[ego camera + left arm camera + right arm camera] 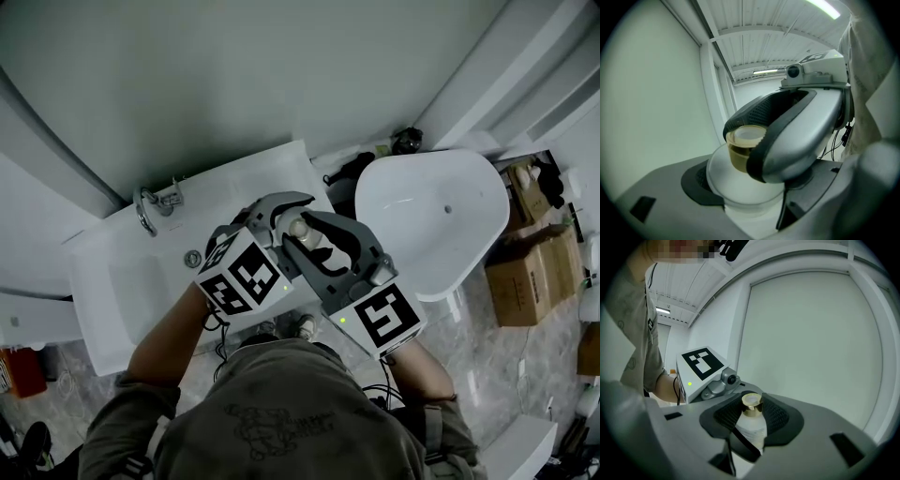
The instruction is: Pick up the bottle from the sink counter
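A small white bottle [302, 230] with a gold cap is held in the air over the right end of the white sink counter [272, 169]. In the head view both grippers meet on it. My left gripper [281, 211] comes from the left and my right gripper [323, 239] from the right. In the left gripper view the bottle's white body [740, 183] fills the gap between my left gripper's [745, 197] jaws, and the other gripper's jaw curves round the cap [746, 140]. In the right gripper view the bottle [751, 425] stands between my right gripper's [752, 420] black pads.
The sink basin [131, 291] with a chrome faucet [150, 208] and drain [193, 259] lies to the left below. A white toilet bowl [441, 216] stands to the right. Cardboard boxes [530, 272] sit on the tiled floor at far right.
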### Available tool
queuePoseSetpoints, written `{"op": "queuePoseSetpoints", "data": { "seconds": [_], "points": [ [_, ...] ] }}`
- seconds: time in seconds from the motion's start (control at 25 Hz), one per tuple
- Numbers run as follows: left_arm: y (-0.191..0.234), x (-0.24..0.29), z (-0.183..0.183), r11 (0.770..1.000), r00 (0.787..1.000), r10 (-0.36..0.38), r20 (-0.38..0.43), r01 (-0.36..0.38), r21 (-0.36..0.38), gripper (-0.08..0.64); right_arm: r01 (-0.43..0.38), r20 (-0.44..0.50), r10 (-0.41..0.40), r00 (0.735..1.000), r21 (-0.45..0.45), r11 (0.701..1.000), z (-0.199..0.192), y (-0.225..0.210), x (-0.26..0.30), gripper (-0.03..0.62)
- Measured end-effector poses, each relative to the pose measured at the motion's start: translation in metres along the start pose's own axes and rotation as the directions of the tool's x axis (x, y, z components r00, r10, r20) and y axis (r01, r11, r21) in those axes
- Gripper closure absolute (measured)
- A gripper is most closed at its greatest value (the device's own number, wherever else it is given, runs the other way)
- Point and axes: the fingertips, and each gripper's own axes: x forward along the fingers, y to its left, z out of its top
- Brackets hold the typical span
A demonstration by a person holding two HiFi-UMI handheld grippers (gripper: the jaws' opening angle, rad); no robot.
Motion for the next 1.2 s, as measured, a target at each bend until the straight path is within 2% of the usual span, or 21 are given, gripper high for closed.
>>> {"op": "queuePoseSetpoints", "data": {
  "seconds": [0.48,0.88,1.2],
  "points": [
    [-0.024,-0.009,-0.023,0.999,0.999,0.011,-0.042,-0.013,-0.030,0.213,-0.056,-0.011,0.057,0.998,0.032,0.998,-0.019,0.027,-0.004,0.451],
    [-0.043,0.007,-0.059,0.993,0.996,-0.036,-0.080,0.027,-0.114,0.213,-0.086,-0.100,0.095,0.990,0.090,0.992,-0.065,0.033,0.001,0.451],
    [-0.045,0.015,-0.067,0.990,0.994,-0.057,-0.092,0.045,-0.131,0.213,-0.080,-0.084,0.091,0.992,0.127,0.989,-0.070,0.030,0.003,0.451]
  ]
}}
